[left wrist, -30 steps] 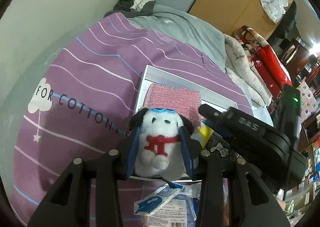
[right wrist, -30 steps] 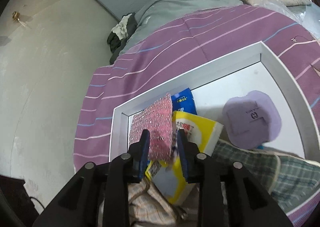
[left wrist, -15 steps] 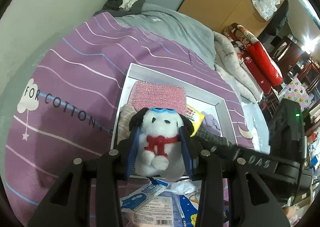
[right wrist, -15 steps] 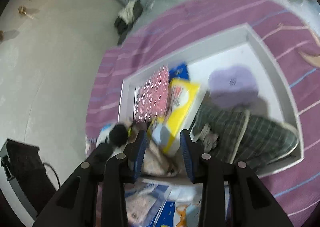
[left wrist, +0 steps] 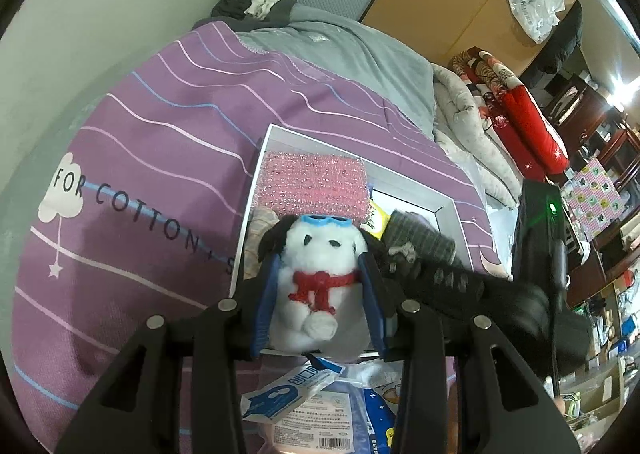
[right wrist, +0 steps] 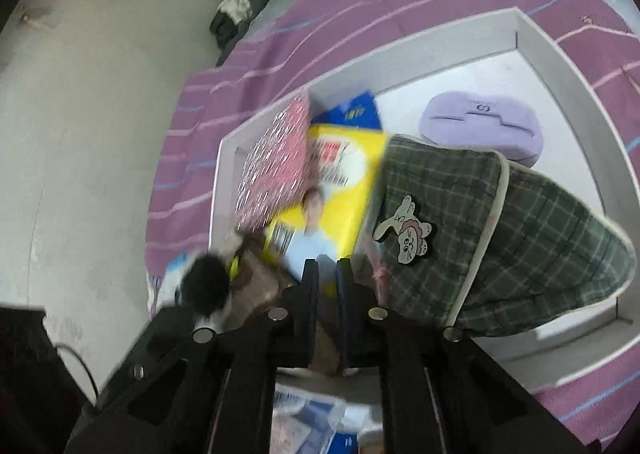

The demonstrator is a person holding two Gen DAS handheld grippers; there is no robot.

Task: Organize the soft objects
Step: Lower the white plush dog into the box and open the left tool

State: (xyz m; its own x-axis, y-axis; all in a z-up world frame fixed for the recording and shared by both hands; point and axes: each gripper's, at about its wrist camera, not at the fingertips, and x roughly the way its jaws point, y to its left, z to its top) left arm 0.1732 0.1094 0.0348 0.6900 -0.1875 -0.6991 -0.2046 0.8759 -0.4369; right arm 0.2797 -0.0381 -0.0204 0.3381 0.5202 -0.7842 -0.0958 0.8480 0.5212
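The left claw (left wrist: 318, 294) is clamped on a white plush dog (left wrist: 320, 286), its blue pads pressed against the toy's flanks; the dog sits upright between them, with black ears, blue goggles on its head and a red scarf at the neck, just over the near edge of a shallow white tray (left wrist: 256, 173). The right claw (right wrist: 328, 282) has just been closing and now stands all but together, a narrow slit left between its fingers; whether anything is pinched there I cannot tell, since that view is blurred. It hovers over the near end of the same tray, just above a yellow packet (right wrist: 340, 181). Around that packet lie a pink sparkly scrubbing pad (right wrist: 276, 161) leaning against the tray's left wall, a blue packet (right wrist: 356, 111) behind, a green plaid slipper (right wrist: 500, 230) with a cartoon cat patch on the right, and a lilac pad (right wrist: 480, 125) further back on the bare tray floor. The tray rests on a bed with a purple striped cover (left wrist: 160, 157). Printed plastic packets (left wrist: 320, 402) lie on the cover just in front of the tray, below the left claw.
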